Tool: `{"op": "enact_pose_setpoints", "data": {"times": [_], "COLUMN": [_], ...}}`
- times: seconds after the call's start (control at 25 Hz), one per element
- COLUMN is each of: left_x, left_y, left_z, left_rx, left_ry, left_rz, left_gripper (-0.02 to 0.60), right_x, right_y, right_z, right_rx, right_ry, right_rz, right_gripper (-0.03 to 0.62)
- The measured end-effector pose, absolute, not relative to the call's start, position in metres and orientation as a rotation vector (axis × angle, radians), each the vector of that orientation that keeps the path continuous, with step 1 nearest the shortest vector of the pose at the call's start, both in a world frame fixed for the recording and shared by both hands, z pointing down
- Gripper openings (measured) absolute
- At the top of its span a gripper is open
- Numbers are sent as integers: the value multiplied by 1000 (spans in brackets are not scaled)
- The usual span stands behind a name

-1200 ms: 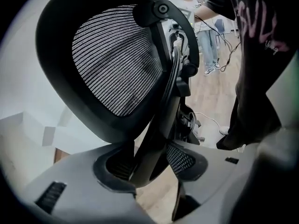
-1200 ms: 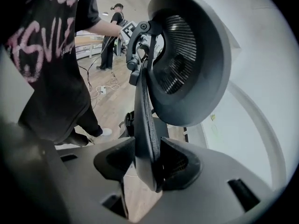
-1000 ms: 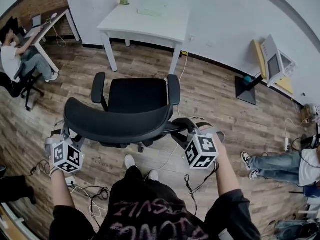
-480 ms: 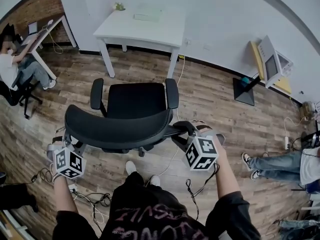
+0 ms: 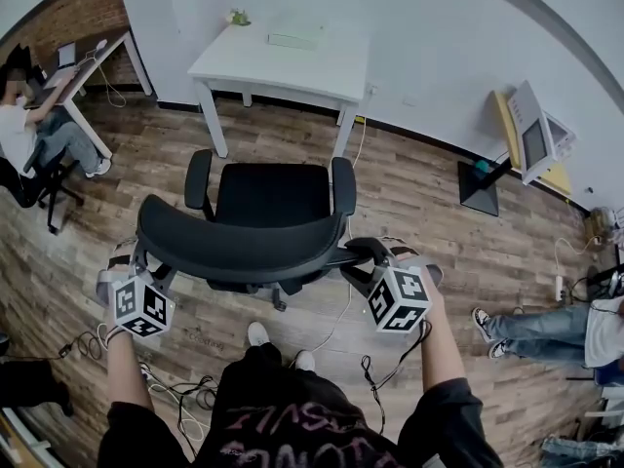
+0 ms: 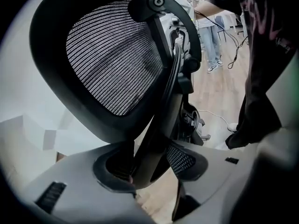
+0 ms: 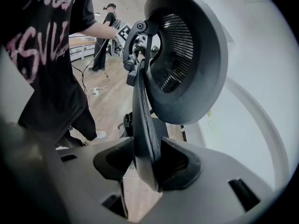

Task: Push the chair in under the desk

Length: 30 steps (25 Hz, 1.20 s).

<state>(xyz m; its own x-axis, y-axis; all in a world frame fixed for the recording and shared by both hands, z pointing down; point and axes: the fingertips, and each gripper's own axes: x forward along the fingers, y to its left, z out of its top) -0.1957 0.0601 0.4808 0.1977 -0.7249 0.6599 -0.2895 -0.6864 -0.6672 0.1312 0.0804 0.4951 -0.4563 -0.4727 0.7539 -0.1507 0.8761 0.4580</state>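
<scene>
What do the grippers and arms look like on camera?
The left gripper and right gripper have grey shells, dark textured pads, each with a white cube of black square markers and a trailing black cable. Black short sleeves, pink-lettered top.

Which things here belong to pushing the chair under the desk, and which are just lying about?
Job: chair; white desk; left claw and right claw, both shut on the chair's backrest.
Lying about: floor cables; screen at the right; small plant; second desk, far left.
</scene>
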Motion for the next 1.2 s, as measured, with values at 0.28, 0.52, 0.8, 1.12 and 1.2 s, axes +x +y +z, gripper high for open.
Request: {"op": "enact_pose_setpoints", "data": {"times": [0.28, 0.52, 0.8, 1.12, 1.2], "left_x": [-206, -211, -218, -231, -235], "left_y": [24, 8, -18, -53, -67], "left_z": [478, 481, 480, 481, 481], "left_rx": [-2095, -2128, -2136, -2139, -2143], "left_ry": [933, 916, 892, 878, 877], "left_rz": [-1446, -1374, -1355, -1342, -1346], "left_gripper": [230, 230, 232, 232, 232], "right_x": [120, 117, 109, 95, 91], "right_y": [51, 34, 13, -17, -29], "right_z": [493, 496, 496, 498, 498], "right_rx": [483, 521, 564, 585, 585], "right_ry": [-2020, -1993, -1990, -1987, -1988], "right_rz": [-377, -339, -294, -283, -285], "right_gripper": [181, 186, 193, 193, 193]}}
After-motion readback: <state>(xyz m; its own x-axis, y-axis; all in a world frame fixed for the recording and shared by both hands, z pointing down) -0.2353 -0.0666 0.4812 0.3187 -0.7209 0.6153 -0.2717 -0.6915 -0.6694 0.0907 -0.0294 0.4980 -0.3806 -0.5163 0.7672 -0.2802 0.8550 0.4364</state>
